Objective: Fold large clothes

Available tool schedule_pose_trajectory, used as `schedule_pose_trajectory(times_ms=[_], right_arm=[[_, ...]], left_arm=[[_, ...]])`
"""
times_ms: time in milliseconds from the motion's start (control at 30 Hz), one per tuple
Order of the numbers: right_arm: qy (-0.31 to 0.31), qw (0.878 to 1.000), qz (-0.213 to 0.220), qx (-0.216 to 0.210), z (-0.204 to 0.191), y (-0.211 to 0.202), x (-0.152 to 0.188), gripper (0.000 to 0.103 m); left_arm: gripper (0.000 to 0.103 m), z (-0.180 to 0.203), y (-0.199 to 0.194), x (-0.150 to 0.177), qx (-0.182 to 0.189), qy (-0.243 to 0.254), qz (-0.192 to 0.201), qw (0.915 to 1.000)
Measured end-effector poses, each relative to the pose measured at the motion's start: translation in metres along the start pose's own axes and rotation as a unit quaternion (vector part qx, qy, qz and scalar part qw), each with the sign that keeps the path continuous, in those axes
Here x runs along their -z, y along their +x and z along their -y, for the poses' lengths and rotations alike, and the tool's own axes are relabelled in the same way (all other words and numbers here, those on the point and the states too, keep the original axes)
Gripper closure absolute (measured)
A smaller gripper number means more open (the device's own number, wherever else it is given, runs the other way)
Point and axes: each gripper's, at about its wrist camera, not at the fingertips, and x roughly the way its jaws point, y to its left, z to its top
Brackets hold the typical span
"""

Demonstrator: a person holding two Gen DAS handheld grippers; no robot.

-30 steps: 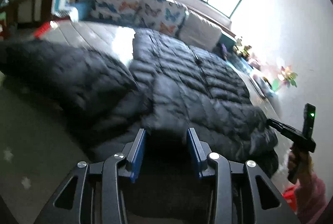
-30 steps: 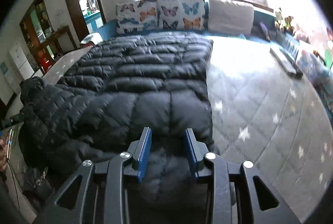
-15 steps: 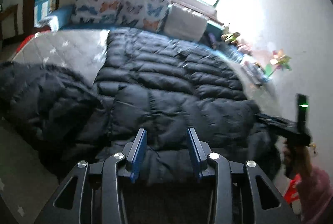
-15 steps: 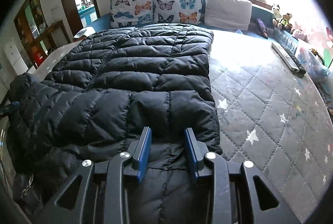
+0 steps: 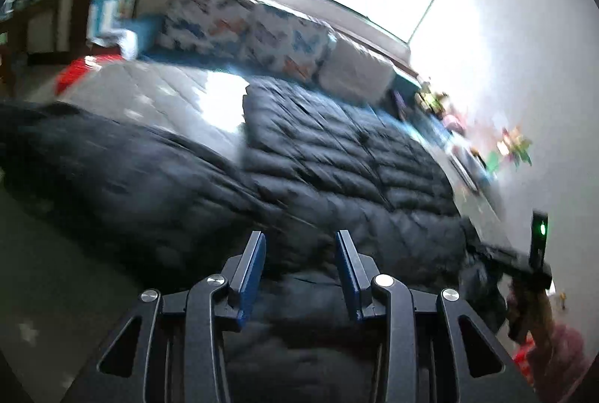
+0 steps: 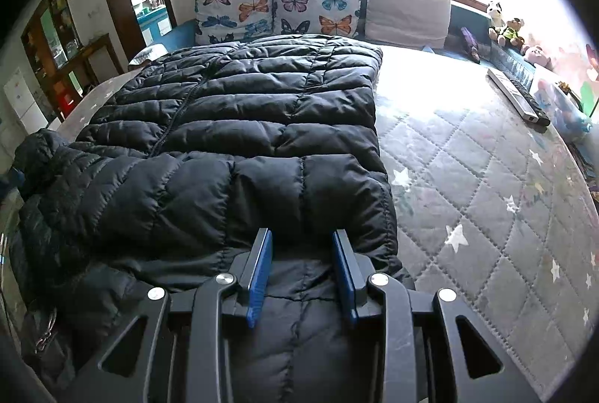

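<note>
A large black quilted puffer coat [image 6: 232, 126] lies spread lengthwise on a grey star-patterned mattress [image 6: 486, 186]. Its right sleeve is folded across the body near me. My right gripper [image 6: 301, 238] is open, its blue pads just above the near end of the coat, holding nothing. In the blurred left wrist view the same coat [image 5: 348, 159] shows, with the other sleeve [image 5: 112, 174] lying out to the left. My left gripper [image 5: 299, 242] is open over the coat's near edge. The right gripper [image 5: 524, 260] shows at that view's right edge.
Butterfly pillows [image 6: 277, 6] and a beige pillow [image 6: 408, 14] line the head of the bed. Soft toys [image 6: 505, 25] and a remote [image 6: 518, 98] lie along the right side. A doorway and shelves [image 6: 56, 40] stand to the left.
The left gripper's view has swung and tilted and is now blurred with motion. The right gripper has drawn back slightly along the coat. Both stay open.
</note>
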Motion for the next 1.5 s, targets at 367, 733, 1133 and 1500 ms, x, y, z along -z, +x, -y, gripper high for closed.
schedule_pose_trajectory(times_ms=[367, 733, 1133, 1500], right_arm=[[0.002, 1.000, -0.004, 0.007, -0.003, 0.001, -0.002, 0.067], [0.008, 1.000, -0.003, 0.012, -0.004, 0.000, 0.002, 0.067], [0.010, 1.000, -0.004, 0.012, -0.003, 0.000, 0.001, 0.067], [0.016, 1.000, 0.004, 0.010, -0.003, -0.001, 0.005, 0.066]], left_arm=[[0.062, -0.131, 0.032, -0.039, -0.058, -0.142, -0.003, 0.9882], [0.062, -0.195, 0.075, -0.079, -0.114, -0.141, -0.004, 0.9834], [0.062, -0.223, 0.051, -0.120, -0.139, -0.160, 0.052, 0.9759], [0.035, -0.289, -0.012, -0.098, -0.182, -0.271, 0.099, 0.9400]])
